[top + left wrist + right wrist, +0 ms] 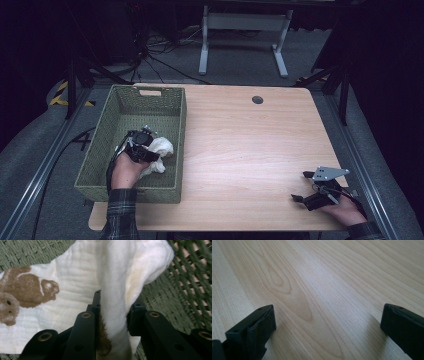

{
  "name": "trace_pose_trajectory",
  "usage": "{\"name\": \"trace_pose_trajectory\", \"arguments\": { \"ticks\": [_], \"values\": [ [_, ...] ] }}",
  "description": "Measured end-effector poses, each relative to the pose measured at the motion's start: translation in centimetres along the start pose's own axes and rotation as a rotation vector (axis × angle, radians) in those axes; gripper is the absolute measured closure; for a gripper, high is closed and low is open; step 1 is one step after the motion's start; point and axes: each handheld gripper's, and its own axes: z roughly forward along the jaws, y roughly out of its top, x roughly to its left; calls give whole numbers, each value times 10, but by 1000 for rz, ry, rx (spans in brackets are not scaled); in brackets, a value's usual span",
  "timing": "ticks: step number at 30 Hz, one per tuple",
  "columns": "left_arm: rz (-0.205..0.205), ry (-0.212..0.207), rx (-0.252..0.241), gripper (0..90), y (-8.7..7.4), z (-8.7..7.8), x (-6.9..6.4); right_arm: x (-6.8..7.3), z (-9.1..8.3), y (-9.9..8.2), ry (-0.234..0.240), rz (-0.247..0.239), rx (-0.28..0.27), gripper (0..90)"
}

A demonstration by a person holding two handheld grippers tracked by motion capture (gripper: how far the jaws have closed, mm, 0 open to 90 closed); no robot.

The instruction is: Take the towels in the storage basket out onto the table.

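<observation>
inside the green basket (pixel 122 107), a fold of the white cloth (pixel 75 277) is pinched by the left gripper (pixel 113 308). it is judged soft, light; any bunched fold suits. the right gripper (pixel 328 322) is held spread, empty.

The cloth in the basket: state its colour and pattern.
Cloth: white with brown animal prints, best seen in the left gripper view.

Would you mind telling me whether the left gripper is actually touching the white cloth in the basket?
Touching. The left gripper view shows the left gripper with a fold of the white cloth pinched between its two black jaws, over the green woven basket.
</observation>
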Motion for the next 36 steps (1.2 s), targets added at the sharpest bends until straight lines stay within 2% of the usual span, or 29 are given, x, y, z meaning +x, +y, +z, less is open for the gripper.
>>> {"name": "trace_pose_trajectory", "arguments": {
  "ticks": [3,6,10,12,19,22,29,36],
  "values": [
    [-2,-26,-37,743,-1,-5,1,0,0,0,0,0,0,1],
    [-13,-54,-94,752,-1,-12,4,0,0,0,0,0,0,1],
    [-24,-66,-153,756,-2,-21,7,0,0,0,1,0,0,1],
    [-27,-62,-163,759,-2,-22,7,0,0,0,1,1,0,1],
    [-36,-69,-279,763,0,-41,7,0,0,0,1,0,0,1],
    [-48,-95,-323,763,0,-50,6,0,0,0,1,0,0,1],
    [-36,-115,-377,771,4,-67,2,-1,0,0,4,-2,-1,2],
    [-1,-121,-431,778,15,-89,-6,-1,1,1,4,-6,-1,2]
  ]
}}
